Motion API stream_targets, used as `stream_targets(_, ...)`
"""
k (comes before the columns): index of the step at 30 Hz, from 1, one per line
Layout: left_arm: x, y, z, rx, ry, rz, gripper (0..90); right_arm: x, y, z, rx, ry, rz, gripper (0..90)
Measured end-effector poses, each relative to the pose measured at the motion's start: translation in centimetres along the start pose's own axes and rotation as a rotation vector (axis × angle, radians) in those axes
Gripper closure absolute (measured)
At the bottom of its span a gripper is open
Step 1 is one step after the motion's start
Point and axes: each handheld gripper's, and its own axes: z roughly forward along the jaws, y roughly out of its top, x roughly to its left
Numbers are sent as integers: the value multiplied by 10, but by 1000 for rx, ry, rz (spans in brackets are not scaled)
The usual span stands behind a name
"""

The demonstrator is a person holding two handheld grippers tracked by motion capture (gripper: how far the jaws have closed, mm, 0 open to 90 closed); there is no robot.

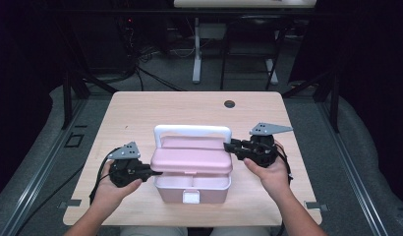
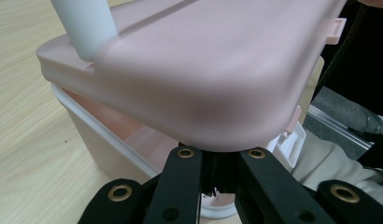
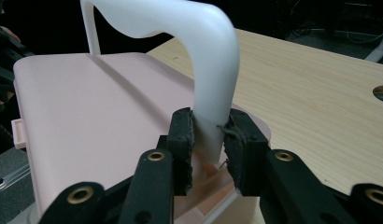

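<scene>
On my left, the left tongs [image 1: 155,173] sit at the left end of the pink box [image 1: 192,187], tips tucked under the edge of its pink lid [image 1: 192,158]. In the left gripper view the 2 jaws stand pressed together right beneath the lid's rounded corner [image 2: 203,98]; whether they pinch its rim I cannot tell, since the lid hides the tips. The lid there sits raised off the box's white-rimmed body [image 2: 101,140], with a gap showing the inside.

The box rests on the near middle of the desk [image 1: 140,113], its white latch [image 1: 191,197] facing me. Its white handle [image 1: 192,130] stands upright over the far side of the lid.

On my right, the right tongs [image 1: 229,146] come in level at the handle's right leg. In the right gripper view the 2 pads pinch that white leg [image 3: 209,126] just above the lid, 1 pad on each side and both touching it.

Around the work, the desk carries 1 round cable hole [image 1: 229,104] at its far edge, well apart from the box. Beyond the desk, a white table leg [image 1: 196,54] and dark cables [image 1: 150,76] lie on the grey floor. Nothing stands between either tongs and the box.
</scene>
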Motion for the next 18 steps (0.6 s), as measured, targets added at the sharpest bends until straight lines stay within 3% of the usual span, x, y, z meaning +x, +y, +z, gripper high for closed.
stream_targets(10,0,6,-2,-7,4,-7,894,-4,-6,-14,-19,-27,18,699)
stream_targets(18,2,17,-6,-9,17,3,892,-3,-20,-28,-42,-57,14,761)
